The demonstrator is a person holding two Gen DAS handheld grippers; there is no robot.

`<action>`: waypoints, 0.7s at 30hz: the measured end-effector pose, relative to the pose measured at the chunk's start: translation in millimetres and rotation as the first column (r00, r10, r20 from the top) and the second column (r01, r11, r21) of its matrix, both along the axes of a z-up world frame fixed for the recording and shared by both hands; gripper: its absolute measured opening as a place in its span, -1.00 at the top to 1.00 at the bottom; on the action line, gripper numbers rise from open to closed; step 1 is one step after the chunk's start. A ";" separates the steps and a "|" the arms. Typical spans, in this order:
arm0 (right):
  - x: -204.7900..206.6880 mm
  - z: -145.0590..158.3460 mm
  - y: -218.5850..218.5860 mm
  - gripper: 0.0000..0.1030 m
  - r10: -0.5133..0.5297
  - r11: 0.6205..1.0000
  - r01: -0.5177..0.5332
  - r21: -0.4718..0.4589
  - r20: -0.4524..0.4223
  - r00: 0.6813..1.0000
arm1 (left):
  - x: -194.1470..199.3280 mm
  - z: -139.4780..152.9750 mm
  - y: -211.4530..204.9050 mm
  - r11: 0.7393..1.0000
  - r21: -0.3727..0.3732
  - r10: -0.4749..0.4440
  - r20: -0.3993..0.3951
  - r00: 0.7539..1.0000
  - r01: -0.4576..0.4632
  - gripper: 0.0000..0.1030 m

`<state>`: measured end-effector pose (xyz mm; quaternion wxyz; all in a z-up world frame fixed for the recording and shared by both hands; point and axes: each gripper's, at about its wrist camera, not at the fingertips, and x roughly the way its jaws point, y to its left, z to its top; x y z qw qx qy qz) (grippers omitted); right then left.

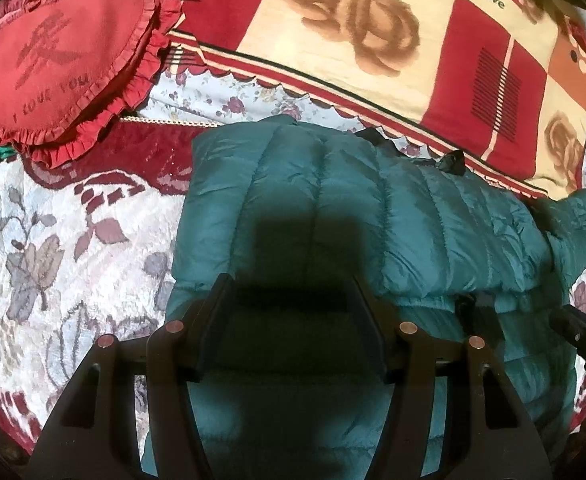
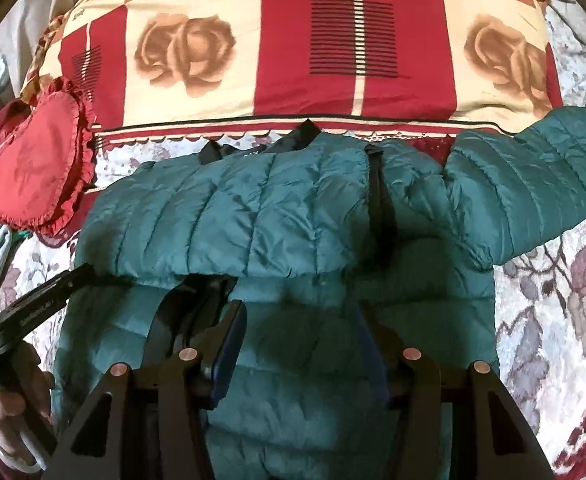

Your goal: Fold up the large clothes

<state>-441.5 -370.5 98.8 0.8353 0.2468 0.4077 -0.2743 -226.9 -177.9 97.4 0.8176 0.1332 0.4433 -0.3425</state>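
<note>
A teal quilted puffer jacket [image 1: 333, 200] lies on the bed, its left sleeve folded across the body. In the right wrist view the jacket [image 2: 253, 208] fills the middle, with the right sleeve [image 2: 533, 176] stretched out to the right. My left gripper [image 1: 291, 284] is open, hovering over the jacket's lower left part. My right gripper [image 2: 299, 308] is open over the jacket's middle, just below the folded sleeve's edge. The left gripper also shows at the left edge of the right wrist view [image 2: 77, 276], its fingertips at the jacket's left side.
A red heart-shaped pillow [image 1: 61, 60] lies at the back left. A folded red and cream rose-pattern blanket [image 1: 373, 32] lies behind the jacket. The bed has a floral white and maroon cover [image 1: 61, 248]. The right gripper's tip [image 1: 585, 332] shows at the right edge.
</note>
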 end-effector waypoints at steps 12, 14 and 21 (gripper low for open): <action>-12.1 3.9 -2.0 -0.31 -0.013 1.000 0.013 0.012 0.014 1.000 | -5.9 13.0 -16.9 1.000 -0.021 -0.019 0.024 1.000 0.020 -0.14; -14.2 4.7 -3.6 -0.31 -0.014 1.000 0.013 0.009 0.015 1.000 | -4.8 12.5 -22.4 1.000 -0.022 -0.018 0.024 1.000 0.019 -0.14; -4.5 10.4 -7.7 -0.31 -0.001 1.000 0.002 -0.029 0.034 0.999 | 9.8 -4.5 -38.9 1.000 0.007 0.014 -0.017 1.000 -0.014 -0.14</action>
